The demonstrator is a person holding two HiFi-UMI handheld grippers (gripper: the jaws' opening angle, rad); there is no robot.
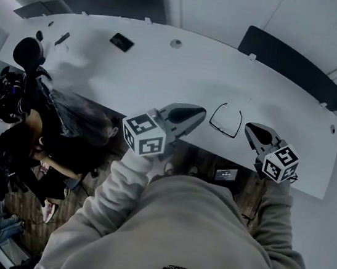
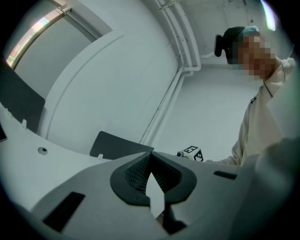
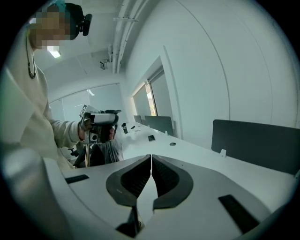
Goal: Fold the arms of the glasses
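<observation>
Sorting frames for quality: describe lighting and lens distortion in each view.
Head view: dim, bluish; table edge bows from the wide lens; glasses thin but sharp. Left gripper view: round fisheye, black corners, glaring light strip top left. Right gripper view: same black corners, soft even light.
</observation>
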